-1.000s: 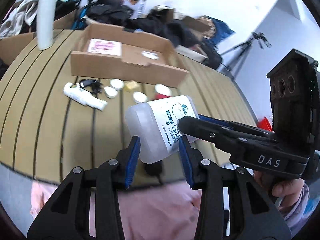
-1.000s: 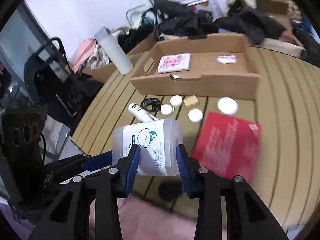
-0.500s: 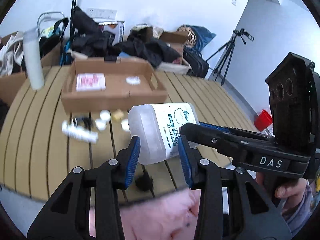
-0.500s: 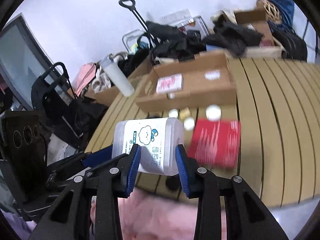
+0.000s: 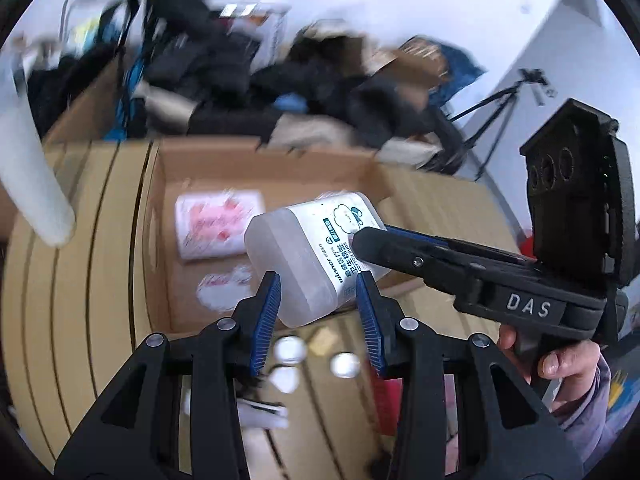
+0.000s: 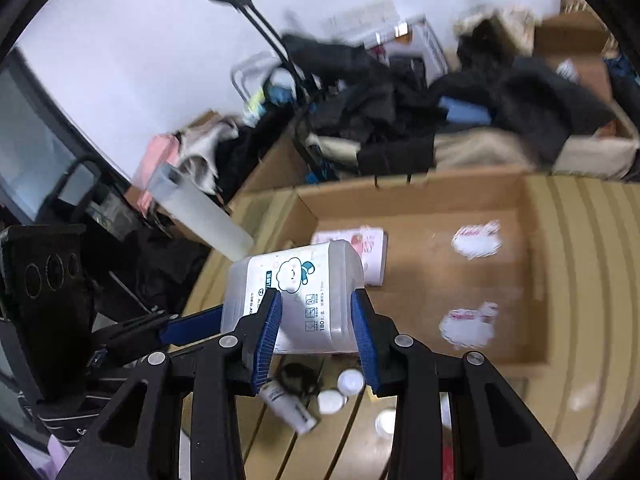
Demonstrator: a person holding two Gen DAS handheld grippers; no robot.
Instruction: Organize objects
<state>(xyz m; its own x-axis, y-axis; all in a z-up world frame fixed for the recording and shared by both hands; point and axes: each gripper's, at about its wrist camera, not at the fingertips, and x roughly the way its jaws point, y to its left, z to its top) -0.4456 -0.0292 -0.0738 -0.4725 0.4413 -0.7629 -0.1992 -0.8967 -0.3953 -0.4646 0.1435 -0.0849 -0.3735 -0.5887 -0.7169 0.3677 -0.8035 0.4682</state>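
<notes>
A translucent white cotton-swab container (image 5: 304,256) with a cloud label hangs in the air, tilted, above the front wall of an open cardboard box (image 5: 260,172). My left gripper (image 5: 318,280) is shut on its lower end, blue pads pressed to both sides. My right gripper (image 6: 316,300) is shut on the same container (image 6: 304,292), and in the left wrist view its fingers (image 5: 384,248) reach in from the right. Inside the box (image 6: 500,360) lie a pink packet (image 5: 216,224) and two small white-and-pink pieces (image 6: 476,240).
On the slatted wooden table in front of the box sit small white jars (image 6: 350,380), a white tube (image 6: 288,404) and a red packet (image 5: 384,396). A tall white cylinder (image 5: 32,184) stands left of the box. Dark clothes and cartons (image 6: 400,120) pile up behind the table.
Both grippers carried the container together away from the table's near edge and over the small items to the cardboard box, which now looks much closer. The grip on it stayed the same.
</notes>
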